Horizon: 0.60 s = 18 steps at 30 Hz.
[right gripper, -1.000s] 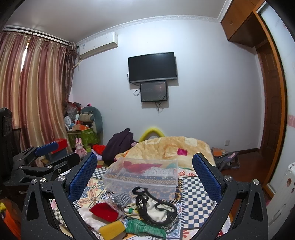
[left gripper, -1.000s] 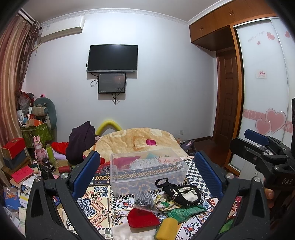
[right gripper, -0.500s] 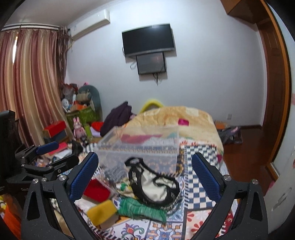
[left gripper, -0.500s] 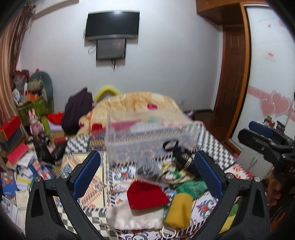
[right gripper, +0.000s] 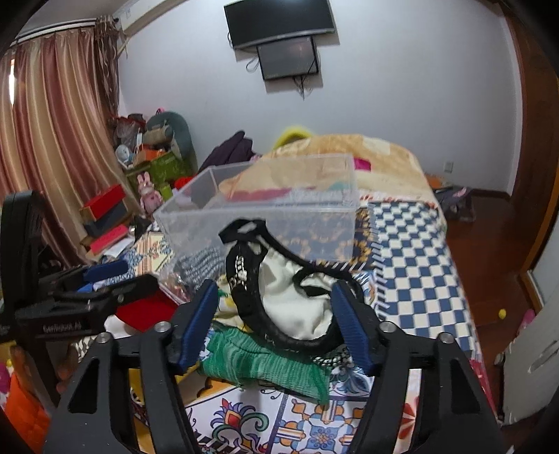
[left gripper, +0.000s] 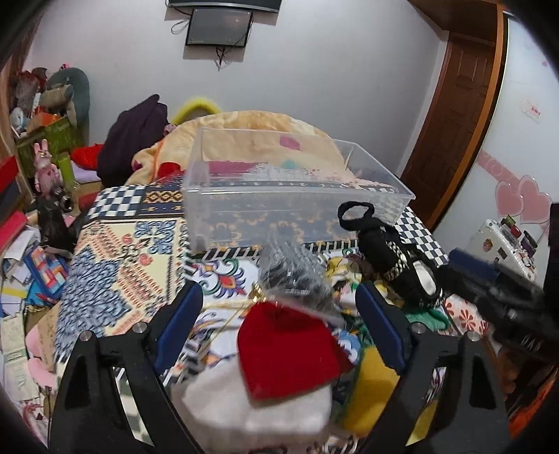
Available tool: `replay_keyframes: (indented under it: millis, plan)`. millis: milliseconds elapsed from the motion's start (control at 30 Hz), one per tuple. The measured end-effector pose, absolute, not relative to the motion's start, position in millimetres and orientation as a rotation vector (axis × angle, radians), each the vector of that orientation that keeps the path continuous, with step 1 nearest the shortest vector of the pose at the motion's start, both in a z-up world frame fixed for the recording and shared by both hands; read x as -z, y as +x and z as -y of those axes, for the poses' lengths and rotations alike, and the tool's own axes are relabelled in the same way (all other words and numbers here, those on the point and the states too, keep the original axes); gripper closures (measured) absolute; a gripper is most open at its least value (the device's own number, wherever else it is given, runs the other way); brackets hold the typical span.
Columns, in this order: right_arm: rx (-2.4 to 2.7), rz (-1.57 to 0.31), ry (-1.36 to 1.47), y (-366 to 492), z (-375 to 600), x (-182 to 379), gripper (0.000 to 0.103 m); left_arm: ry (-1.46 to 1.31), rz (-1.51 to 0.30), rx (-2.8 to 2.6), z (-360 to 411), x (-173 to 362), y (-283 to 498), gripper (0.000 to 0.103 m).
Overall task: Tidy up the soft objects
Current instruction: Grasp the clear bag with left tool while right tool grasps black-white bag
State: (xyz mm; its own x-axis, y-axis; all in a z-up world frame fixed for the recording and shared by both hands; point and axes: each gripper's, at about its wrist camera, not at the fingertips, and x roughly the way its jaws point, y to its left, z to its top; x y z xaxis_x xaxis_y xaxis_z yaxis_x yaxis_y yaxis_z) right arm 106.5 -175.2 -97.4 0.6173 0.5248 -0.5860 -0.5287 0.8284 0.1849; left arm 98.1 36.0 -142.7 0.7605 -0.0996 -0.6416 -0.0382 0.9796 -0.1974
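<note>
On the patterned cloth (left gripper: 115, 279), two wide-open hand-held grippers flank one red hat (left gripper: 286, 352) and one black-trimmed bag (right gripper: 290, 307).

**Count on the patterned cloth**

One clear plastic bin (left gripper: 297, 206). One red-and-white hat (left gripper: 286, 363). One yellow soft piece (left gripper: 374, 384). One green knit piece (right gripper: 265, 366). One black-trimmed cream pouch (right gripper: 290, 307). One striped item in a clear bag (left gripper: 293, 276). Two screens on the wall: one television (right gripper: 279, 21), one smaller monitor (right gripper: 288, 57). One pink rabbit toy (left gripper: 45, 171).
</note>
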Motion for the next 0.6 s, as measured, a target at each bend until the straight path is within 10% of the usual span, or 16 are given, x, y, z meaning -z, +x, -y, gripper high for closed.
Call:
replay_keyframes:
  millis: [600]
  plan:
    - [-0.700,-0.734,-0.016,127.4,143.1,116.2,0.089,-0.291,-0.797,0.101,-38.5,168.5,133.9,0.071]
